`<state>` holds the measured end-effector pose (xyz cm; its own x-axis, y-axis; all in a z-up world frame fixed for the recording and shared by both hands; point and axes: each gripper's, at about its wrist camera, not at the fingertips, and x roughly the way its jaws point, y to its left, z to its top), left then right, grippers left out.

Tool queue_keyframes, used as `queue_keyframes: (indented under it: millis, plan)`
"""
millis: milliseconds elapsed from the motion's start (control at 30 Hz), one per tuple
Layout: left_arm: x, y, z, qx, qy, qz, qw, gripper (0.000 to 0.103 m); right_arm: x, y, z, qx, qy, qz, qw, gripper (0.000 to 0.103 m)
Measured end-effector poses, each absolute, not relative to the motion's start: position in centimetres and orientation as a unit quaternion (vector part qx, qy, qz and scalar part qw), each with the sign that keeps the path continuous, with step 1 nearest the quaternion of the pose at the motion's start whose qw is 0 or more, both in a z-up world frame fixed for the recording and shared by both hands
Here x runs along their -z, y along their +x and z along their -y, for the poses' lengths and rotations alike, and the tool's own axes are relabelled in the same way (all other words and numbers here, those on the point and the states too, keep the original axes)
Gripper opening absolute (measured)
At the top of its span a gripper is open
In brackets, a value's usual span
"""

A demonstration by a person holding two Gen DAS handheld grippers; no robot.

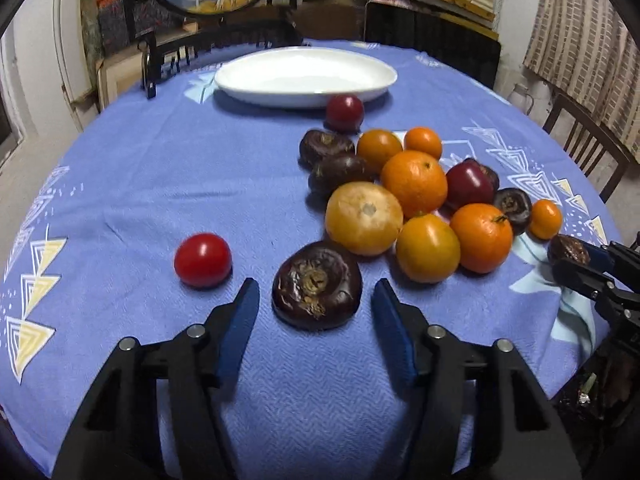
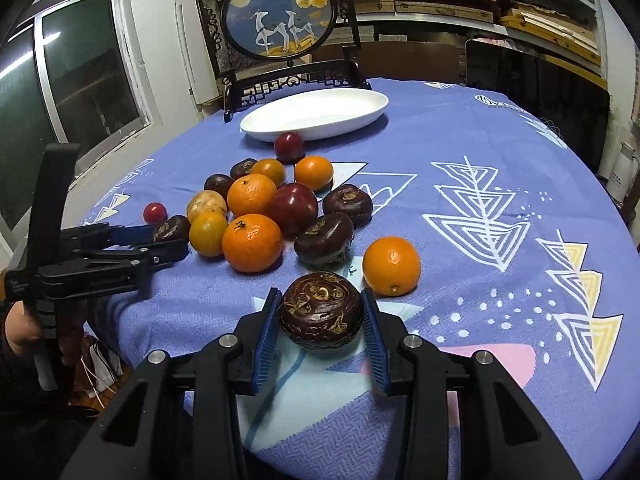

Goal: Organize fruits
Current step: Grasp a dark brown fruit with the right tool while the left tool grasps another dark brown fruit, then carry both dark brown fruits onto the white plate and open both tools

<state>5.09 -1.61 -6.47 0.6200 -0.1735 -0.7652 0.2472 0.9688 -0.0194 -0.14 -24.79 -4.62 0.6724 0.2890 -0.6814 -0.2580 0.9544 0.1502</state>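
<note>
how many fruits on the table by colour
dark brown fruits: 6
orange fruits: 4
yellow-orange fruits: 3
red fruits: 3
total: 16

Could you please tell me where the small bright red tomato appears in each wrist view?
Left wrist view: the small red tomato lies lower left, apart from the fruit pile.
Right wrist view: the same tomato is far left, mid-height.
Shared landmark: the white oval plate.
</note>
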Motion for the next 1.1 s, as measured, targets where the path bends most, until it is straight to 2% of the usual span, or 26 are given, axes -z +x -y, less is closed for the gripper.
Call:
queue_keyframes:
  millis: [33, 67, 100, 433, 700, 900, 1100]
  plan:
    - [6.5, 5.1, 1.6, 0.116, 0.046, -0.419, 0.9, 0.054, 4.6, -0.2, 24.8, -0.15, 0.021, -0.375, 0.915, 0.04]
    - [6.4, 5.1, 1.6, 0.118, 0.045, -0.417, 0.9, 0.045, 4.6, -0.2, 24.8, -0.15, 0.021, -0.375, 0.915, 0.04]
    - [6.4, 5.1, 1.7, 0.119, 0.045, -0.417, 0.9, 0.043, 4.5, -0.2, 25.0, -0.149, 0.022, -0.374, 0.915, 0.04]
    - [5.4, 3.8, 1.6, 0.122, 0.04, -0.397, 0.909, 0.042, 4.2, -0.5, 25.0, -0.157, 0.027, -0.368, 0.916, 0.04]
    - [1.2, 4.2, 0.9, 0.129, 0.042, -0.361, 0.923, 0.042, 0.8, 1.1, 25.8, -0.183, 0.036, -0.364, 0.913, 0.04]
    - [-2.7, 9.7, 0.7, 0.14, 0.034, -0.346, 0.927, 0.042, -4.5, 6.1, 25.7, -0.196, 0.03, -0.337, 0.92, 0.04]
    - [-3.8, 18.9, 2.1, 0.15, 0.037, -0.366, 0.918, 0.042, -6.2, 15.9, 24.5, -0.217, 0.068, -0.358, 0.906, 0.04]
